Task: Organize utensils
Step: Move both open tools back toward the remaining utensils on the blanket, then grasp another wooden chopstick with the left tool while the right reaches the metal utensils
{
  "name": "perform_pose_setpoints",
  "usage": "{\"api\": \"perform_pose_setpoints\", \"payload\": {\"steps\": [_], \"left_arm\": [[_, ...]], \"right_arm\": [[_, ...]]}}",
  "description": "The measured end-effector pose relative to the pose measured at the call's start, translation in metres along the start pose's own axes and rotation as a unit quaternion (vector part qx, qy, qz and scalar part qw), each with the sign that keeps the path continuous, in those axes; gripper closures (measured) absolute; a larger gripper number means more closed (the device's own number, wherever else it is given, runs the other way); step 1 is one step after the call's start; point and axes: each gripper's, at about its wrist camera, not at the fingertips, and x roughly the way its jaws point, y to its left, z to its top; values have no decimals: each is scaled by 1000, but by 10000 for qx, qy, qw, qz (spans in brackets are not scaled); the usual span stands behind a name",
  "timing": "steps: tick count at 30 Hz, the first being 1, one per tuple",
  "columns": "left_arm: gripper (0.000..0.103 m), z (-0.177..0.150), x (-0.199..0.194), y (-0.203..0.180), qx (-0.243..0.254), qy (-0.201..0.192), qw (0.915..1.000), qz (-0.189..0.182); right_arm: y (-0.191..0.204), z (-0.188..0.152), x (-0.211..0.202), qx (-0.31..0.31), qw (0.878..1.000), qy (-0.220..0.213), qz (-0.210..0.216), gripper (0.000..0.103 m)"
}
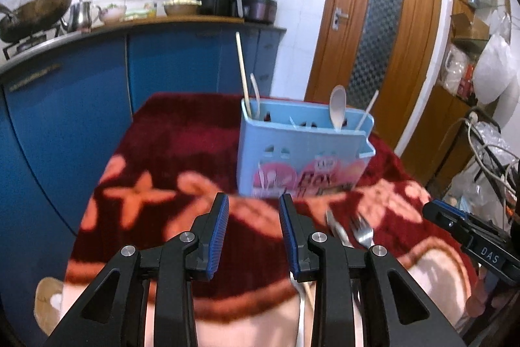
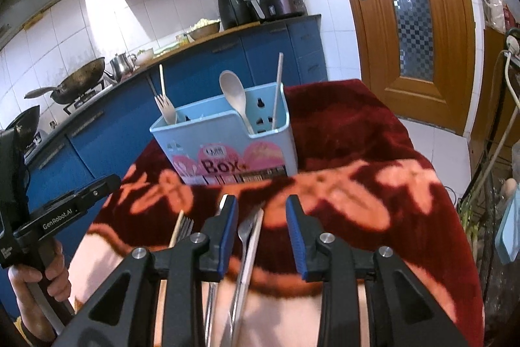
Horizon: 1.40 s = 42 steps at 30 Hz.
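A light blue utensil box [image 1: 302, 152] [image 2: 227, 145] stands on the red flowered cloth. It holds a pale spoon [image 1: 338, 106] [image 2: 235, 96], chopsticks [image 1: 242, 70] [image 2: 278, 86] and a pale fork [image 2: 164, 109]. Loose utensils lie on the cloth in front of it: a metal fork [image 1: 362, 231] [image 2: 183, 225], a metal spoon [image 2: 245, 230] and a white stick [image 2: 255, 236]. My left gripper [image 1: 253, 217] is open and empty, above the cloth just left of the loose utensils. My right gripper [image 2: 261, 223] is open, its jaws either side of the metal spoon and white stick.
The cloth-covered table [image 1: 162, 135] [image 2: 357, 132] stands by blue kitchen cabinets [image 1: 65, 119] with a wok [image 1: 32, 15] on the stove. A wooden door [image 1: 383, 38] is behind. Cables and a shelf rack [image 1: 487, 135] crowd the right side.
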Motion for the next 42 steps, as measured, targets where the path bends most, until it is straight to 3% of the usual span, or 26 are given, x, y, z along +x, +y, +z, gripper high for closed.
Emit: {"api": "perform_pose_setpoints", "payload": {"steps": [22, 29, 37, 39, 41, 42], "left_arm": [[71, -34, 35, -15, 90, 1283, 9911, -347], [71, -36, 42, -27, 140, 1443, 9877, -585], [71, -32, 65, -36, 163, 1807, 9821, -503], [76, -33, 71, -36, 133, 1926, 9799, -511], [93, -34, 75, -34, 33, 2042, 9774, -552], [94, -34, 77, -32, -43, 2061, 9768, -574]], "right_arm": [[-33, -33, 3, 229, 9988, 407, -138, 66], [-40, -37, 5, 320, 9984, 458, -134, 66], [-45, -41, 5, 377, 9980, 488, -111, 66], [-46, -41, 5, 389, 9980, 488, -104, 66], [-47, -41, 4, 402, 9980, 484, -98, 66], [-48, -42, 5, 406, 9980, 483, -97, 66]]}}
